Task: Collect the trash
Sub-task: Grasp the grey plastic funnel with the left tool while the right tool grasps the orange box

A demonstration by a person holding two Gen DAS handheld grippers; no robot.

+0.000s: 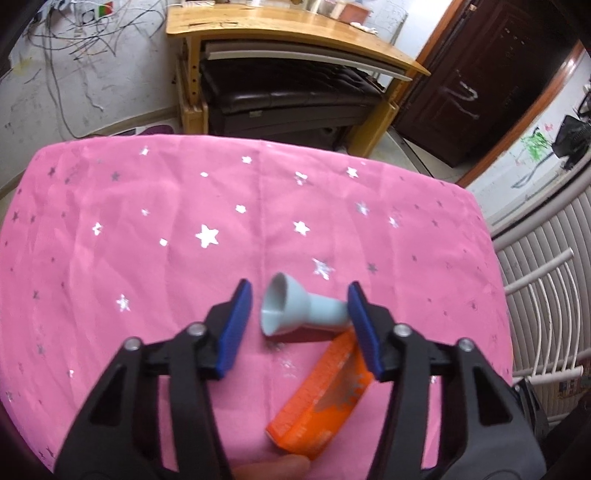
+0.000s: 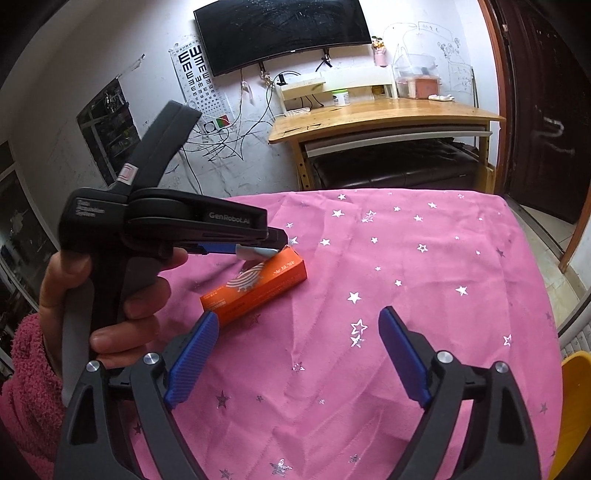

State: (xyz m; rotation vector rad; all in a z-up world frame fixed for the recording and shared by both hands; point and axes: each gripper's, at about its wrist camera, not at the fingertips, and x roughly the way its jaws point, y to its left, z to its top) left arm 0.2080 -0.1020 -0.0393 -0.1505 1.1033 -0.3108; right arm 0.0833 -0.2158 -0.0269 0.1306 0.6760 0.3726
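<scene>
In the left wrist view, the left gripper pointed down at a pink cloth with silver stars that filled the middle of the frame. Its jaws stood apart. Between the blue pads lay a pale blue funnel-shaped piece on its side, wide mouth toward the left pad, narrow end touching the right pad; the left pad stood clear of it, so nothing was clamped. Just below, toward lower right, an orange box lay slanted on the cloth, partly under the right finger. A wooden desk stood at the top of the frame.

In the right wrist view, the right gripper hung at the bottom centre, its jaws wide apart with only cloth between them. The orange box lay left of centre, its near end just beside the left pad. At the left of the frame a hand with a fuzzy pink sleeve held the left gripper, whose tip sat at the far end of the box with the pale blue piece showing there. A dark screen hung on the wall at the top.
</scene>
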